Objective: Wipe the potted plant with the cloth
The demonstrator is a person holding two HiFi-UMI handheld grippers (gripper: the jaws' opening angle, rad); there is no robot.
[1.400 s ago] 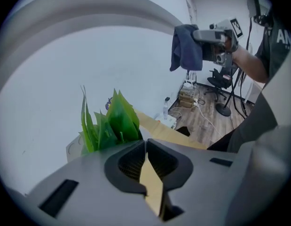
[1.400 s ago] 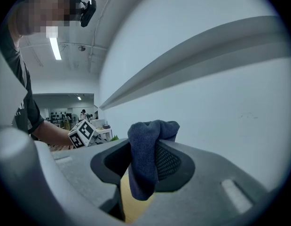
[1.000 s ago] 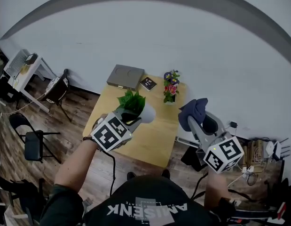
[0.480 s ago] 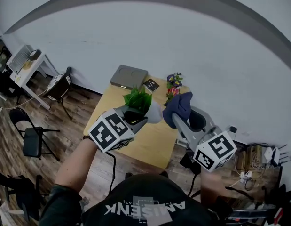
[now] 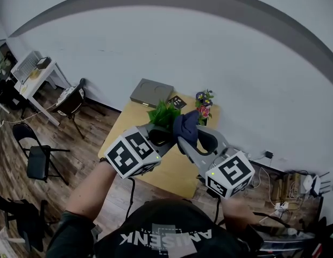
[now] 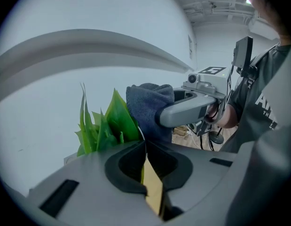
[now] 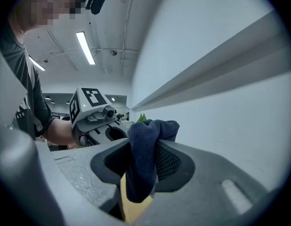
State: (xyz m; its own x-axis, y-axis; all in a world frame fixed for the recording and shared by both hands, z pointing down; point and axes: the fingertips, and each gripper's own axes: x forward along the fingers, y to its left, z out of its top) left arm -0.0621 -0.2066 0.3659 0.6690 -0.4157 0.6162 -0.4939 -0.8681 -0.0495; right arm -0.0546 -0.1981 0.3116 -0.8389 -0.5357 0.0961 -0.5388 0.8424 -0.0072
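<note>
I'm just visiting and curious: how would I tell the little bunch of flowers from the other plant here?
Find the light wooden table against the white wall. At its far right corner, next to a small black card, stands the bunch of flowers. Unlike the all-green potted plant held up in the left gripper, it has purple and red blooms.

Dark navy blue on the cloth (image 5: 186, 129) at frame centre, bright green on the potted plant (image 5: 163, 113) just left. Pale grey on the left gripper (image 6: 144, 145) and right gripper (image 7: 141, 147), black-and-white squares on their cubes. Light yellow wood for the surface (image 5: 127, 127), purple and red on the flowers (image 5: 204, 102) at upper right of centre.
</note>
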